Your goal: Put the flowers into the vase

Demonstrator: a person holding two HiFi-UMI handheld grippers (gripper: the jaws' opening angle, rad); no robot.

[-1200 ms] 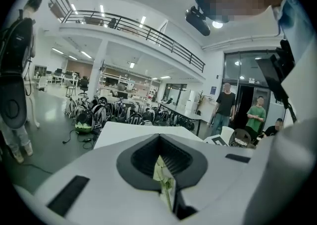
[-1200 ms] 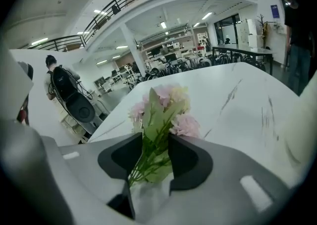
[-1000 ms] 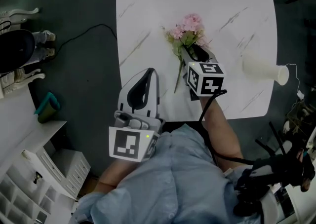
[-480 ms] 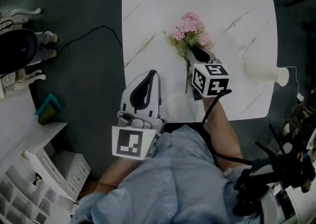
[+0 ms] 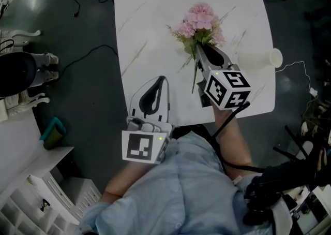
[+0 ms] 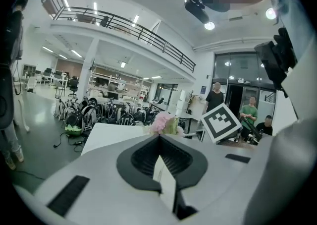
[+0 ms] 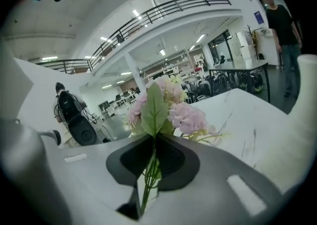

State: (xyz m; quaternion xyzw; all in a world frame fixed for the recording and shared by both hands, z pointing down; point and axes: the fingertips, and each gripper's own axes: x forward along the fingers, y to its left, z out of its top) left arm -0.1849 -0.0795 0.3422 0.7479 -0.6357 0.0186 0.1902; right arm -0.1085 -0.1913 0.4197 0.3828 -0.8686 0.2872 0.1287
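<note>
A bunch of pink flowers (image 5: pixel 199 21) with green leaves and stems hangs just above the white marble table (image 5: pixel 150 21). My right gripper (image 5: pixel 199 47) holds the stems. Its jaws are closing on them, and the pads press the thin green stems (image 7: pixel 148 169) while the blooms (image 7: pixel 171 110) stand out beyond the tips. The white vase (image 5: pixel 258 59) lies on its side at the table's right edge, to the right of that gripper. My left gripper (image 5: pixel 162 78) hovers over the table's near edge, shut and empty (image 6: pixel 159 137). The flowers (image 6: pixel 161 122) show ahead of it.
The table's near edge runs just in front of the person's body. A black cable (image 5: pixel 88 55) trails on the dark floor at the left. White shelving (image 5: pixel 46 192) and a teal object (image 5: pixel 51 133) stand at the lower left. People stand far off (image 6: pixel 215 97).
The right gripper's jaws have shut on the stems and it has risen, lifting the flowers off the table. The left gripper has shifted slightly forward.
</note>
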